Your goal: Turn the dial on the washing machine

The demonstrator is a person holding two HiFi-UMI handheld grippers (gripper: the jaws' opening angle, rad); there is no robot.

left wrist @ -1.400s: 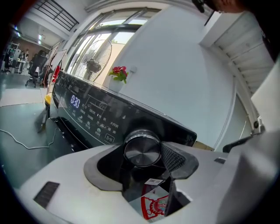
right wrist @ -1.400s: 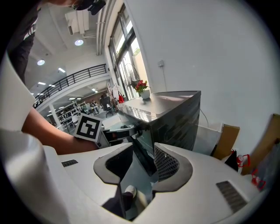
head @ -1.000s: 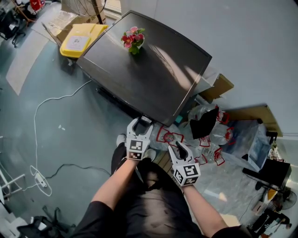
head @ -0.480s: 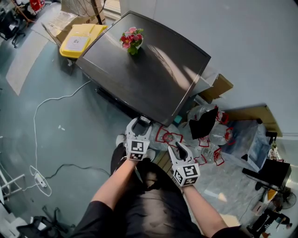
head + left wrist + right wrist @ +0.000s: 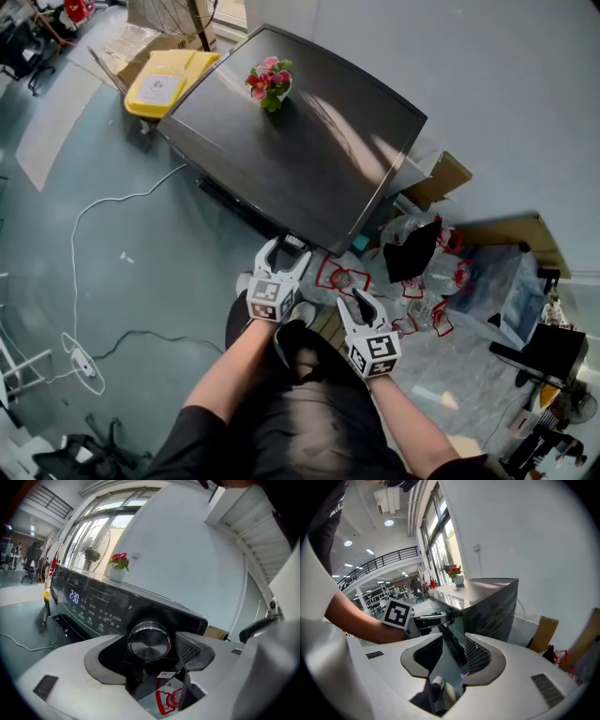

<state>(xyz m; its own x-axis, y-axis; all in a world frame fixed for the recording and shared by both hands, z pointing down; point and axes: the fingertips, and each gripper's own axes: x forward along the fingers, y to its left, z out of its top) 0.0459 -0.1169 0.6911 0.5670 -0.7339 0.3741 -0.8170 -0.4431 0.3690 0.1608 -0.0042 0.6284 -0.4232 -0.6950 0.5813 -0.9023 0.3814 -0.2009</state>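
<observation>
Fingers [image 5: 190, 649] of the left gripper [image 5: 149, 657] are just spreading wider, released, with the dial [image 5: 150, 641] of the washing machine [image 5: 93, 603] sitting clear between them, while fingers of the right gripper [image 5: 451, 655] are hanging parted and empty.

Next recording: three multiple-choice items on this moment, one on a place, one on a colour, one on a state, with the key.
1. The flower pot stands: A on the washing machine's top; B on the floor; C on a chair.
2. The box beside the machine is: A blue; B yellow; C green.
3. The left tongs at the dial are: A clamped on it; B open around it; C shut.
Key: 1A, it sits on the dark lid. 2B, plainly yellow. 3B, the tongs have just been opening, with gaps on both sides of the dial.
</observation>
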